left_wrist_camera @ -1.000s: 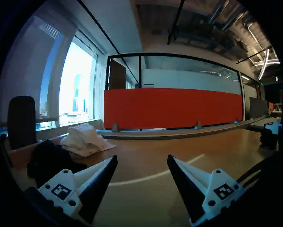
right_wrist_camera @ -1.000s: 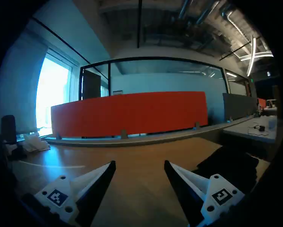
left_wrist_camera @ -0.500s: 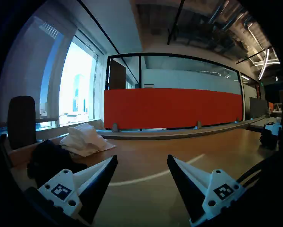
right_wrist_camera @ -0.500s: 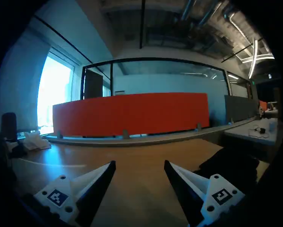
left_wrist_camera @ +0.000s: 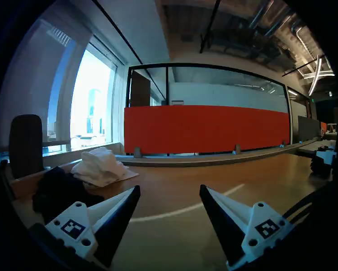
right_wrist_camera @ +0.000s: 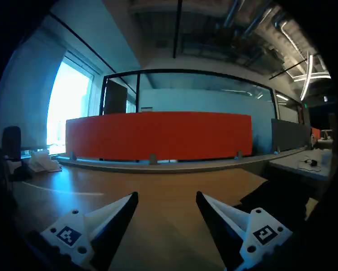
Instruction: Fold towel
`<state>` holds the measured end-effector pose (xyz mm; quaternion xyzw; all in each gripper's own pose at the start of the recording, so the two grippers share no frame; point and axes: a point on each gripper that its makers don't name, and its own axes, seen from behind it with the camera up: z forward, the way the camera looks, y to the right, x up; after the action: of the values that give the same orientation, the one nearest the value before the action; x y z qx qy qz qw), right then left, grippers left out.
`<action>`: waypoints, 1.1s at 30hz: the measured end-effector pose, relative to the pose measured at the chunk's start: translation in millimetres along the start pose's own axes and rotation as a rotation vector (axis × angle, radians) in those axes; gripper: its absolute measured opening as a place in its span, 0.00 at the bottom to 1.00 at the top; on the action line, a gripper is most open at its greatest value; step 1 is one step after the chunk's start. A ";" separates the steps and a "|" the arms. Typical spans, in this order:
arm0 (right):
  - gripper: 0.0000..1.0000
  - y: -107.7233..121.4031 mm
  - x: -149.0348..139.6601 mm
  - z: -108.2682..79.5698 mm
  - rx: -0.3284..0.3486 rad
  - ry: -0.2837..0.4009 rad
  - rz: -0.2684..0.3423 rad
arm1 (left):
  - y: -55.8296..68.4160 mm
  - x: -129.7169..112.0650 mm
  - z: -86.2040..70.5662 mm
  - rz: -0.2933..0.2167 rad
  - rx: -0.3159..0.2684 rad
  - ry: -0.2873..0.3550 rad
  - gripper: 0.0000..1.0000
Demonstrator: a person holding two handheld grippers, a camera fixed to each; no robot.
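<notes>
A crumpled white towel [left_wrist_camera: 99, 166] lies in a heap on the wooden table [left_wrist_camera: 178, 198], far left in the left gripper view, with a dark cloth [left_wrist_camera: 60, 189] in front of it. My left gripper [left_wrist_camera: 169, 195] hovers open over bare table, right of the towel, nothing between its fingers. In the right gripper view the white towel [right_wrist_camera: 43, 161] is small at the far left edge. My right gripper [right_wrist_camera: 166, 198] is open over the table. A black cloth [right_wrist_camera: 279, 198] lies to its right.
An orange divider panel [left_wrist_camera: 205, 128] runs along the table's far edge. A dark chair back [left_wrist_camera: 25, 144] stands at the left by the window. The other gripper's body [left_wrist_camera: 325, 160] shows at the far right of the left gripper view. A neighbouring desk [right_wrist_camera: 304, 163] holds cables.
The right gripper view has tilted down and shifted slightly, so the divider and towel sit lower in frame. The left gripper has not moved. Both stay open.
</notes>
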<state>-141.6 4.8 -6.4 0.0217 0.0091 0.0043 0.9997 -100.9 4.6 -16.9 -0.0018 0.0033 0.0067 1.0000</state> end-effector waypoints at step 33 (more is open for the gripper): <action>0.99 -3.1 1.3 0.2 0.000 -0.001 -0.007 | -0.7 0.0 -0.1 0.000 0.000 0.000 0.98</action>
<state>-140.2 1.7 -6.4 0.0216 0.0085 0.0006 0.9997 -100.9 3.9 -17.0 -0.0019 0.0033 0.0065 1.0000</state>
